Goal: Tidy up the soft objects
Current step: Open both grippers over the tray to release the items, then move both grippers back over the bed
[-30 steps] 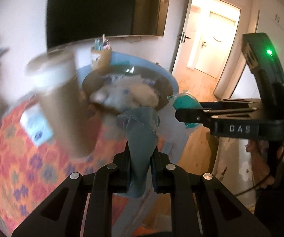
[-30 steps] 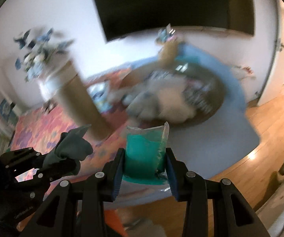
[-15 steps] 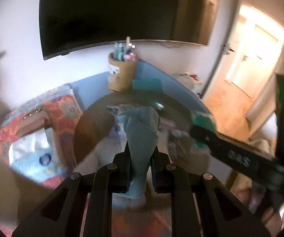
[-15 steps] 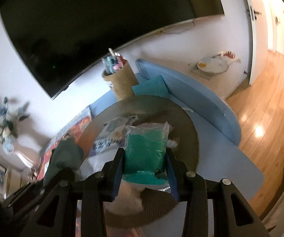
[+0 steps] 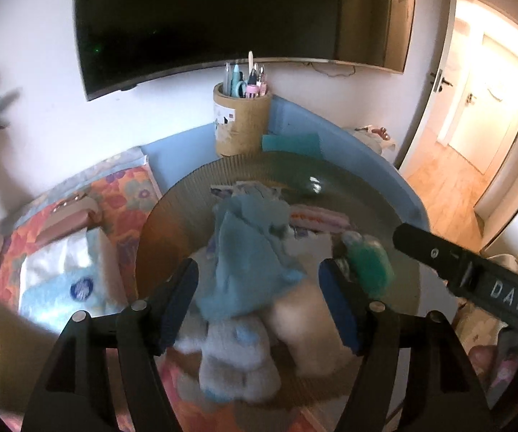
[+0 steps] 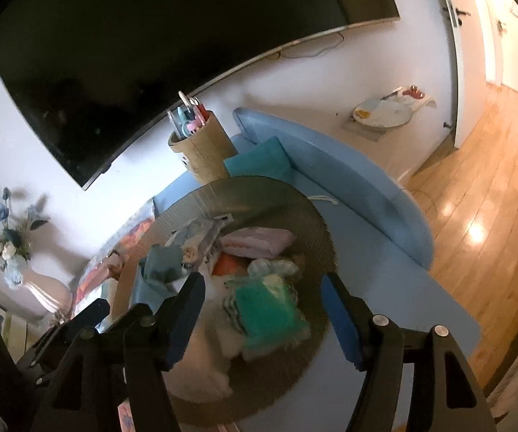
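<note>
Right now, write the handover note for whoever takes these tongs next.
Left tongs: jaws opening, pads off the blue cloth, which is dropping onto the pile in the round basket.
Right tongs: jaws opening, pads clear of the teal packet, which lies in the same basket.
Done: both items released over the basket, alongside the pink folded cloth and plush pieces.
Left: the white wipes pack lies outside on the floral mat; pull both tongs back first.

White wall (image 5: 43,108), dark television (image 5: 205,10), sunlit wooden floor (image 6: 482,198)
</note>
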Available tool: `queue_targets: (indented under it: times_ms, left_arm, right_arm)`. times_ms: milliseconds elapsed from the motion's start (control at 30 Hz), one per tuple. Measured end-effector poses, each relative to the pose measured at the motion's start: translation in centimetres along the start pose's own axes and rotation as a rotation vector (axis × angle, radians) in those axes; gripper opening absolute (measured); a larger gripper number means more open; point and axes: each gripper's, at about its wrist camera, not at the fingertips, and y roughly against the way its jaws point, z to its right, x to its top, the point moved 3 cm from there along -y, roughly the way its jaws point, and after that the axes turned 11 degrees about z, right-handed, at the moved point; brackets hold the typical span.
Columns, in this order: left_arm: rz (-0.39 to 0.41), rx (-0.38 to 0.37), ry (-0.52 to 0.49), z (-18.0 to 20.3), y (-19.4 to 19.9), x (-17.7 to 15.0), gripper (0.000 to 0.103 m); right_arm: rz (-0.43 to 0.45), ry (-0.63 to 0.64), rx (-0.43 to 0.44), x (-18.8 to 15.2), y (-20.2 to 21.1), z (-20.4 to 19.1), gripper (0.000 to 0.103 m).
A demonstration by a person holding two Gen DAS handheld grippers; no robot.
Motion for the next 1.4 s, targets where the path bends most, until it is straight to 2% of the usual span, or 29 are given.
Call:
queue_targets:
  times_ms: [233, 567, 733, 800, 933, 1000, 1067, 1167, 1267, 1400]
  left_arm:
    - [0.032, -0.064, -0.025, 0.7, 5.8, -4.0, 0.068]
    - [0.078, -0.091, -0.059, -1.7, 13.1, -6.6, 0.068]
    - [0.103, -0.025, -0.086, -4.9, 16.1, -7.3, 0.069]
    - [0.109, 0.006, -0.107, -6.6, 17.2, -8.0, 0.069]
    - [0.107, 0.068, -0.056, -11.4, 19.8, -9.2, 0.069]
    - [0.124, 0.097, -0.022, -14.0, 21.1, -9.5, 0.069]
    - [0.14, 0.132, 0.016, -16.7, 22.5, -10.0, 0.069]
    - [0.152, 0.261, 0.089, -21.7, 24.2, -11.0, 0.07]
    - [0.137, 0.372, 0.173, -27.1, 25.0, -11.9, 0.07]
    - [0.096, 0.458, 0.232, -32.3, 24.5, -13.1, 0.07]
  right_arm:
    - [0.106, 0.018, 0.034, -1.7, 6.2, -1.1, 0.066]
    - [0.069, 0.161, 0.061, -7.2, 10.9, -6.0, 0.066]
    - [0.018, 0.283, 0.079, -10.3, 11.7, -9.7, 0.066]
    - [-0.012, 0.324, 0.136, -11.8, 12.1, -11.7, 0.07]
    - [-0.018, 0.376, 0.202, -13.3, 12.9, -14.5, 0.071]
    - [-0.038, 0.412, 0.267, -13.9, 13.4, -16.3, 0.071]
    - [-0.063, 0.48, 0.303, -14.9, 13.8, -18.5, 0.075]
    - [-0.075, 0.567, 0.347, -16.6, 13.8, -22.3, 0.076]
    - [-0.102, 0.599, 0.413, -18.0, 13.1, -25.7, 0.077]
    - [-0.14, 0.61, 0.453, -21.3, 10.3, -31.6, 0.079]
